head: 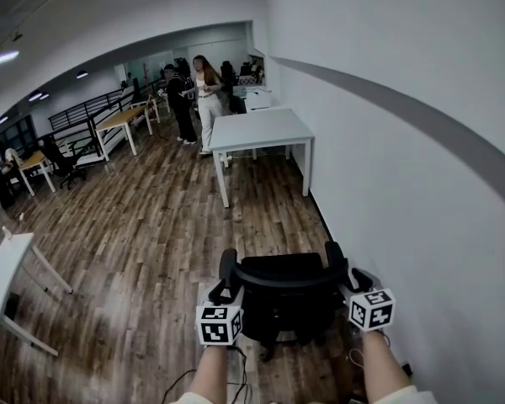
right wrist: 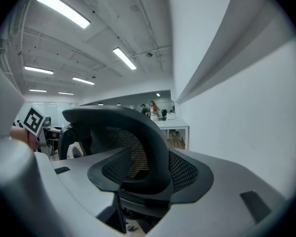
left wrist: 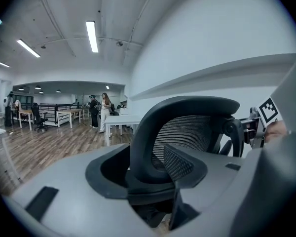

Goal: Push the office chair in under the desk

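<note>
Loosely, marker-cubed left gripper (left wrist: 148, 171), right gripper (right wrist: 138, 174) straddle office chair (head: 286, 291).

No words, numbers or brand names can be read anywhere. The only printed marks are black-and-white square code patterns on the left marker cube (head: 219, 324) and the right marker cube (head: 371, 309), low in the head view.

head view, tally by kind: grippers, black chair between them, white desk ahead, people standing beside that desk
grippers: 2, left gripper and right gripper
office chair: 1
white desk: 1
people beside the desk: 2
total: 6
</note>
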`<state>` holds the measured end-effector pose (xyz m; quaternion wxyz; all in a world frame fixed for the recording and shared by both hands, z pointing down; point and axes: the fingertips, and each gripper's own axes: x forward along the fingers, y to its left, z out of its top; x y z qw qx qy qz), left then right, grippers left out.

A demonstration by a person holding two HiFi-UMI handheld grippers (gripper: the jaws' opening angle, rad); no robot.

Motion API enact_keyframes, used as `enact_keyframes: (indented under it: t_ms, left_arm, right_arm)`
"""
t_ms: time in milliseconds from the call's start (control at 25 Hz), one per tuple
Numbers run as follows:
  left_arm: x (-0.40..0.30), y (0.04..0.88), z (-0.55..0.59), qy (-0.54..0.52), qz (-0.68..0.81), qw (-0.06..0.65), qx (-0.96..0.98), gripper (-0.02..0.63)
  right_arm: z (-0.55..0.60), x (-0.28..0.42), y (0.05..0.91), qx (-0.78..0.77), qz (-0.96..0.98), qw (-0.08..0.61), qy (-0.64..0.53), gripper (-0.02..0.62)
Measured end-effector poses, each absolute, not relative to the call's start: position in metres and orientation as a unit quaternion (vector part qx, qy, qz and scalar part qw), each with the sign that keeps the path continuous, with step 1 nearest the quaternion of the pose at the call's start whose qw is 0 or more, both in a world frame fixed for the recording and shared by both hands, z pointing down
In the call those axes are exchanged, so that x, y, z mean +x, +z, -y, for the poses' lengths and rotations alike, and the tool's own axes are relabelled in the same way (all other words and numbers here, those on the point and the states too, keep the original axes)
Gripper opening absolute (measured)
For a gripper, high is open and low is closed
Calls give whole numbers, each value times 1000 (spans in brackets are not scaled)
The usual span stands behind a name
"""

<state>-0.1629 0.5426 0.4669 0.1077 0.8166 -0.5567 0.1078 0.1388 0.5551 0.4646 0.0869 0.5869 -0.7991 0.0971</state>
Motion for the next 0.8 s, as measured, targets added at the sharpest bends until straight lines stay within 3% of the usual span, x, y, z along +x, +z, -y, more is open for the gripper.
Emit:
enact_keyframes:
  t_ms: [800]
  left_arm:
    - [-160,493,-498,159,568,120,799,210]
  right_arm:
    - [-521,138,485,591,786,151,96,236]
